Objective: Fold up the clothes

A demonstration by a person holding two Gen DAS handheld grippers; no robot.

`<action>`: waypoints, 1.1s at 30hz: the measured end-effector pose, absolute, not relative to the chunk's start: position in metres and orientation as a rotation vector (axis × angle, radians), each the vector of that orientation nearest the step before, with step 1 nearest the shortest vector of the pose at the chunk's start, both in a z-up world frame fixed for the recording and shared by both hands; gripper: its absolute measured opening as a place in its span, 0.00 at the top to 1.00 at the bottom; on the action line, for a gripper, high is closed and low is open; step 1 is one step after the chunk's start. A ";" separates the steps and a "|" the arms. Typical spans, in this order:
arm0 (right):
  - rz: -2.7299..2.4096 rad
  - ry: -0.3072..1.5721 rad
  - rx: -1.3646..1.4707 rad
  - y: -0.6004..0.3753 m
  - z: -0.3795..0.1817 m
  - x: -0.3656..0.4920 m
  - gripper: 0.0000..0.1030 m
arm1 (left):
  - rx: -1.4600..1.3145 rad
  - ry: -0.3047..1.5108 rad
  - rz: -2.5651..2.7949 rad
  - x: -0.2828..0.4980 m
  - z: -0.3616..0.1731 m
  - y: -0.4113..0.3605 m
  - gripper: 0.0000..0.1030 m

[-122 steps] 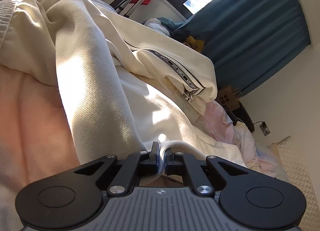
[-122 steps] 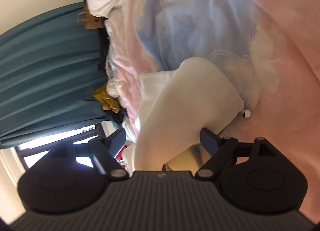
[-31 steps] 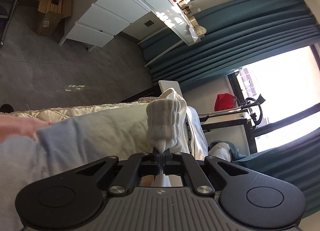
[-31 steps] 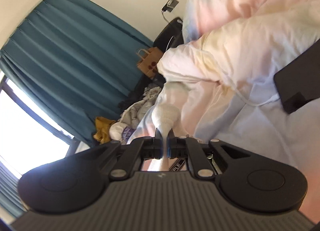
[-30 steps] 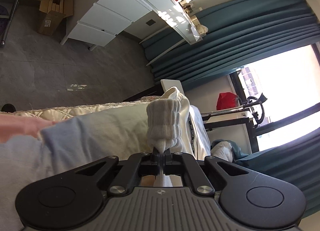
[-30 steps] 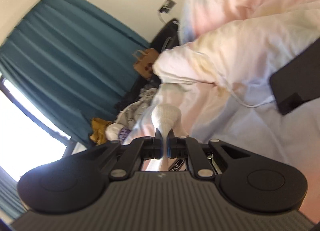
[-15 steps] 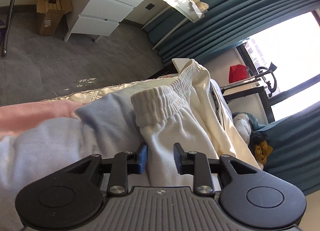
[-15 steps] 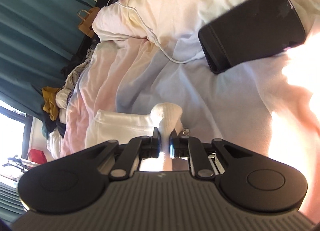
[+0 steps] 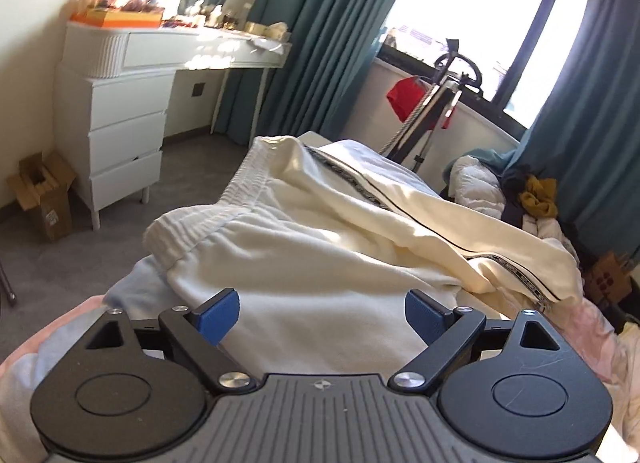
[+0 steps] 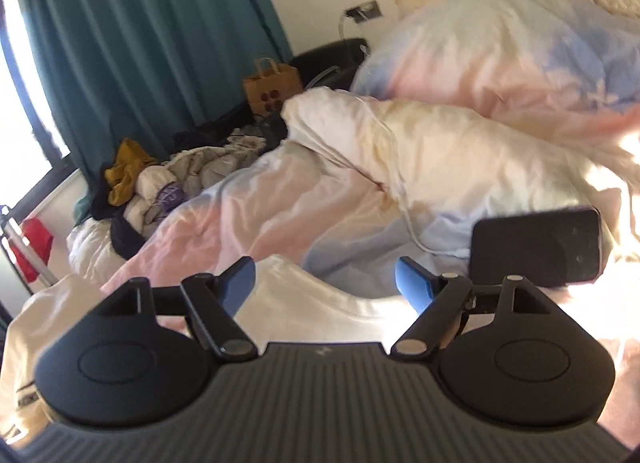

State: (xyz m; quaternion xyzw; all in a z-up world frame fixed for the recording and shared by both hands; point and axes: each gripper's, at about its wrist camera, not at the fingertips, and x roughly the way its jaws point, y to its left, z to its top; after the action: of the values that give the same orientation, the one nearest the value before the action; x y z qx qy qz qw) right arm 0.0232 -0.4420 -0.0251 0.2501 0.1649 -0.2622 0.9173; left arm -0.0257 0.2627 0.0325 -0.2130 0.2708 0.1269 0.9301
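Cream-white sweatpants (image 9: 304,263) lie folded on the bed, elastic waistband (image 9: 192,227) toward the bed's foot, a black-striped leg (image 9: 460,239) draped across the far side. My left gripper (image 9: 322,313) hovers just over them, jaws opening wide, nothing pressed between the blue pads. In the right wrist view a white part of the pants (image 10: 316,299) lies below my right gripper (image 10: 325,283), whose jaws are also opening, with no cloth pinched.
A black phone (image 10: 536,247) with a white cable lies on the pink-and-blue duvet (image 10: 280,223) right of my right gripper. A clothes pile (image 10: 160,187) and paper bag (image 10: 272,87) sit by the teal curtain. A white dresser (image 9: 120,123) and cardboard box (image 9: 40,195) stand left.
Both grippers let go of the white cuffs they pinched and spread wide. Both rolled upright and pulled back and up; the pants now rest on the bed.
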 end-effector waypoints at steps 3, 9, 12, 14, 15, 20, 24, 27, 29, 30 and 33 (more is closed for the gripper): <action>-0.399 0.304 0.461 -0.405 -0.012 0.021 0.23 | -0.395 0.554 0.195 -0.010 0.039 0.226 0.09; -0.164 0.294 0.359 -0.338 -0.007 0.014 0.23 | -0.300 0.545 0.096 0.015 0.039 0.158 0.09; -0.072 0.283 0.269 -0.311 -0.001 0.013 0.23 | -0.265 0.547 0.046 0.024 0.041 0.124 0.09; -0.029 0.275 0.233 -0.300 0.000 0.012 0.23 | -0.239 0.550 0.017 0.031 0.040 0.102 0.09; -0.013 0.278 0.229 -0.295 -0.001 0.012 0.23 | -0.228 0.550 0.012 0.035 0.040 0.093 0.09; 0.041 0.299 0.230 -0.283 -0.005 0.016 0.23 | -0.165 0.531 -0.016 0.052 0.031 0.058 0.08; 0.076 0.352 0.272 -0.281 -0.014 0.024 0.23 | -0.126 0.560 -0.032 0.070 0.011 0.049 0.08; 0.125 0.460 0.275 -0.277 -0.021 0.056 0.25 | -0.149 0.590 -0.037 0.081 -0.005 0.058 0.08; 0.139 0.503 0.291 -0.275 -0.024 0.084 0.25 | -0.165 0.597 -0.045 0.085 -0.014 0.069 0.08; 0.144 0.519 0.316 -0.275 -0.026 0.099 0.25 | -0.161 0.593 -0.045 0.086 -0.018 0.072 0.08; 0.104 0.563 0.382 -0.277 -0.040 0.153 0.30 | -0.084 0.600 -0.039 0.097 -0.036 0.070 0.07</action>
State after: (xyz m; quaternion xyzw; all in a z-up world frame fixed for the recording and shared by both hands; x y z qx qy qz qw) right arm 0.1534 -0.2775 -0.0398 0.1873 0.2762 0.0508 0.9413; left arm 0.0969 0.0697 -0.0359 -0.0413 0.2953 -0.0191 0.9543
